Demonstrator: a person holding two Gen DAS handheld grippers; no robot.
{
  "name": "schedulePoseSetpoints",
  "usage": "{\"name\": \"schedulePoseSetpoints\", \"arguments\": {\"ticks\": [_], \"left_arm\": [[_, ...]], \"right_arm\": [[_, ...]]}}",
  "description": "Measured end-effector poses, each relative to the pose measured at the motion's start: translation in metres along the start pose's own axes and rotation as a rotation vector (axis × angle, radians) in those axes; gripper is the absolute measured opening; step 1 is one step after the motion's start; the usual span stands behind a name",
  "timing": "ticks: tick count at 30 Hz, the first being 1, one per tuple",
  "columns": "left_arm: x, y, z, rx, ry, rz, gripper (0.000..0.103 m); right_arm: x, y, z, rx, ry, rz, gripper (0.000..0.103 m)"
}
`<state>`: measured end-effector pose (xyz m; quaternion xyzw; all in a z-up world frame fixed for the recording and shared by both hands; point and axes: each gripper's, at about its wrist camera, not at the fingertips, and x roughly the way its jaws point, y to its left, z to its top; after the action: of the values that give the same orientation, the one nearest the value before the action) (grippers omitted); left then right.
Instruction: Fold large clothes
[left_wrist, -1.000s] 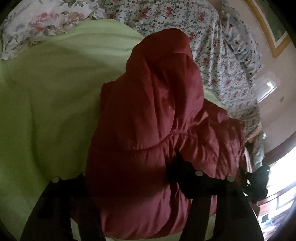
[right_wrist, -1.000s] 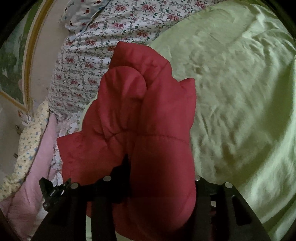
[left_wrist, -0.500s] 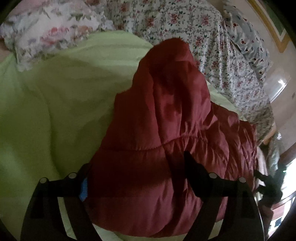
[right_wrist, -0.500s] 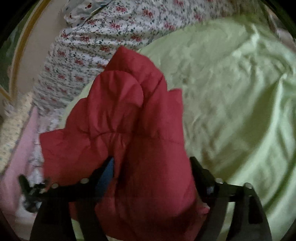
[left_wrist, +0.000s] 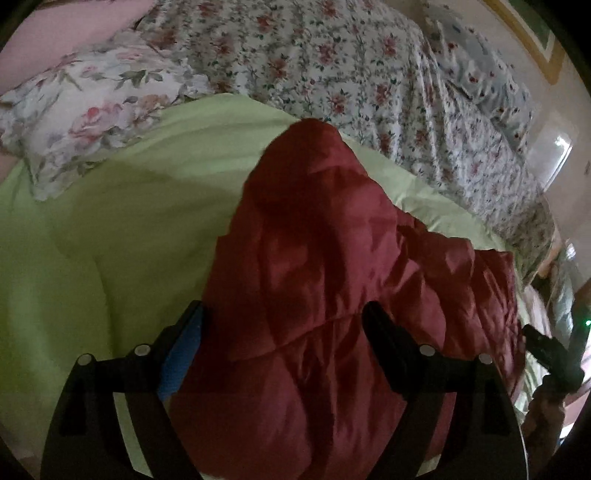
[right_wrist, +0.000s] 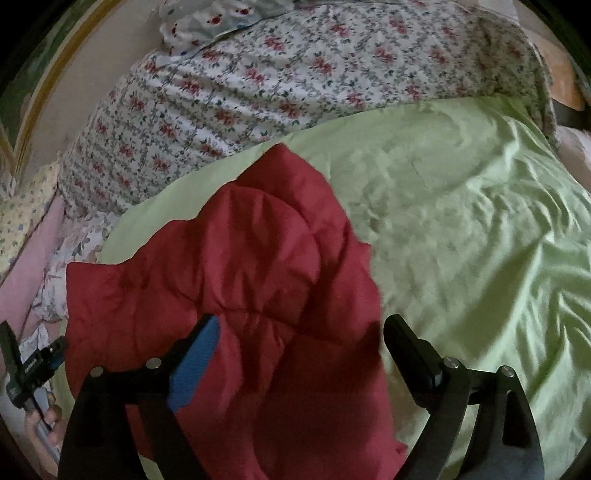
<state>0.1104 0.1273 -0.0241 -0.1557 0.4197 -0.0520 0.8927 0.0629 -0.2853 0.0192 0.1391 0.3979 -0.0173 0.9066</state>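
Note:
A dark red puffer jacket lies bunched in a folded heap on the light green sheet. My left gripper hovers just above its near part. The jaws stand open, the blue-padded finger clear of the fabric on the left. In the right wrist view the same jacket spreads to the left. My right gripper is over its near edge, and its jaws are opening. The jacket lies below and between them, and neither pad presses on it.
The green sheet stretches wide to the right of the jacket. A floral quilt is heaped behind, with a floral pillow at the back left. The other gripper and a hand show at the left edge.
Both grippers have let go of the jacket and spread wide. Both have lifted back from it, so more of the bed shows. The jacket stays on the sheet.

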Motion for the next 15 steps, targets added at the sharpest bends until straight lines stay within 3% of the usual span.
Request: {"name": "schedulePoseSetpoints", "arguments": {"ticks": [6, 8, 10, 11, 12, 13, 15], "left_arm": [[0.022, -0.019, 0.003, 0.054, 0.025, 0.018, 0.089], [0.027, -0.026, 0.003, 0.087, 0.030, 0.038, 0.078], [0.030, -0.030, 0.003, 0.116, 0.033, 0.057, 0.052], [0.030, -0.029, 0.003, 0.118, 0.031, 0.050, 0.049], [0.030, -0.027, 0.004, 0.115, 0.027, 0.046, 0.039], [0.029, -0.026, 0.004, 0.113, 0.023, 0.046, 0.029], [0.028, -0.023, 0.006, 0.104, 0.020, 0.030, 0.026]], "right_arm": [[0.024, 0.015, 0.016, -0.040, 0.035, -0.015, 0.099], [0.030, 0.020, 0.021, -0.050, 0.040, -0.016, 0.099], [0.038, 0.026, 0.024, -0.077, 0.046, -0.034, 0.096], [0.040, 0.028, 0.025, -0.090, 0.044, -0.045, 0.094], [0.042, 0.031, 0.025, -0.110, 0.040, -0.059, 0.080], [0.045, 0.034, 0.024, -0.125, 0.043, -0.075, 0.059], [0.046, 0.035, 0.023, -0.140, 0.038, -0.105, 0.034]]}}
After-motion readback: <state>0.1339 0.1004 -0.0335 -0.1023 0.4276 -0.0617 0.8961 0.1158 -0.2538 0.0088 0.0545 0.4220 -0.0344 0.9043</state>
